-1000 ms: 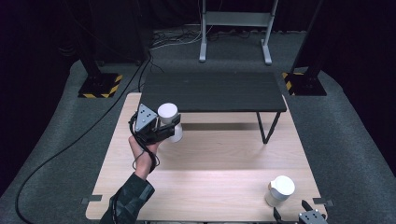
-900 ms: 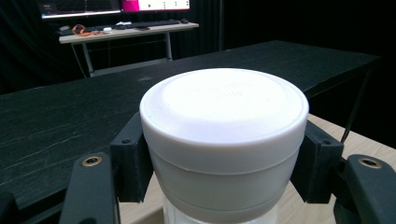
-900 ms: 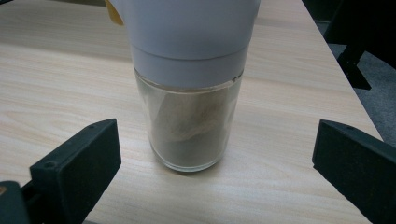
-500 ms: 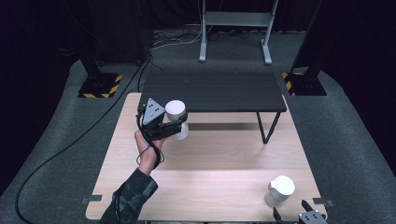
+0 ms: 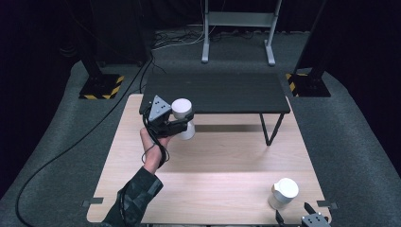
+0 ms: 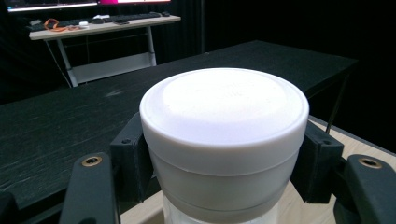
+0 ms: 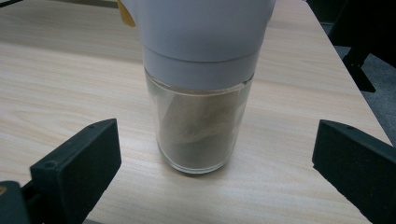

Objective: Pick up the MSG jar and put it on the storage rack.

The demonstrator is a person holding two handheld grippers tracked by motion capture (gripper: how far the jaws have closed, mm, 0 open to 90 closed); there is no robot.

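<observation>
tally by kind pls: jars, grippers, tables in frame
White-lidded glass jars: 2, one clamped in the left gripper, one standing on the wooden table before the open right gripper
Grippers: 2
Tables: 2, the wooden table and the black table
Total: 6

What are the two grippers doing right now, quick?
Left gripper: closed on a white-lidded jar, held by its lid.
Right gripper: open, empty, facing a second jar.
</observation>
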